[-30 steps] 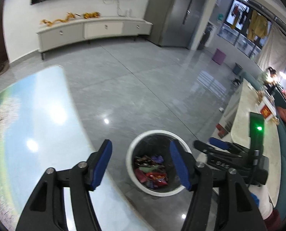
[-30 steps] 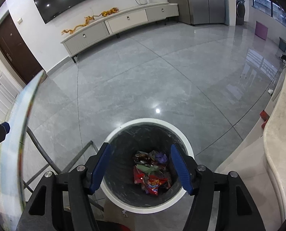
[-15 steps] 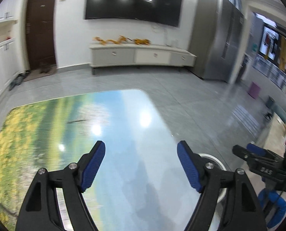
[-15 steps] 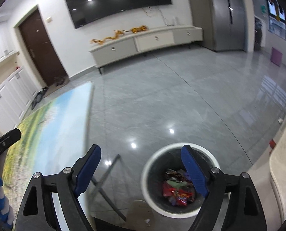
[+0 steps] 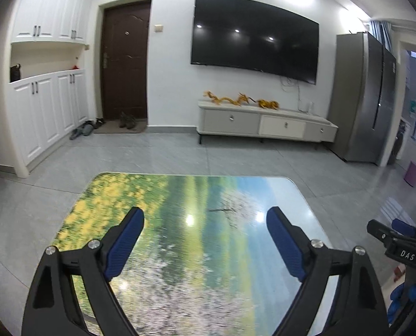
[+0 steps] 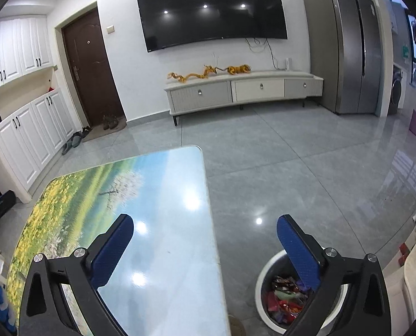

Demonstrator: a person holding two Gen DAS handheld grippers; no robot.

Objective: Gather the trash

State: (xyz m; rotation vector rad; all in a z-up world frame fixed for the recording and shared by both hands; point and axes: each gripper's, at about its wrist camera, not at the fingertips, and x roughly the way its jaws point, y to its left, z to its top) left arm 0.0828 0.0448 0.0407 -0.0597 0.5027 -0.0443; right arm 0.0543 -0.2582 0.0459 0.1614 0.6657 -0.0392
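My left gripper (image 5: 205, 218) hangs over the landscape-printed table (image 5: 196, 196), its jaws opening wide with nothing between them. My right gripper (image 6: 205, 225) is over the table's right edge (image 6: 208, 196), jaws also opening, empty. A white-rimmed trash bin (image 6: 264, 277) with colourful wrappers (image 6: 283, 299) inside stands on the floor at the lower right of the right wrist view, partly behind the right finger (image 6: 297, 249). The right gripper's black body (image 5: 398, 249) shows at the right edge of the left wrist view. No trash is visible on the table.
Grey tiled floor (image 6: 292, 162) spreads beyond the table. A low white TV cabinet (image 5: 264, 124) and wall TV (image 5: 252, 44) stand at the back, a grey fridge (image 5: 364, 112) at the right, a brown door (image 5: 124, 64) and white cupboards (image 5: 45, 112) at the left.
Both grippers have risen and swung left from over the bin toward the table, and their jaws have spread wider. The bin has left the left wrist view.
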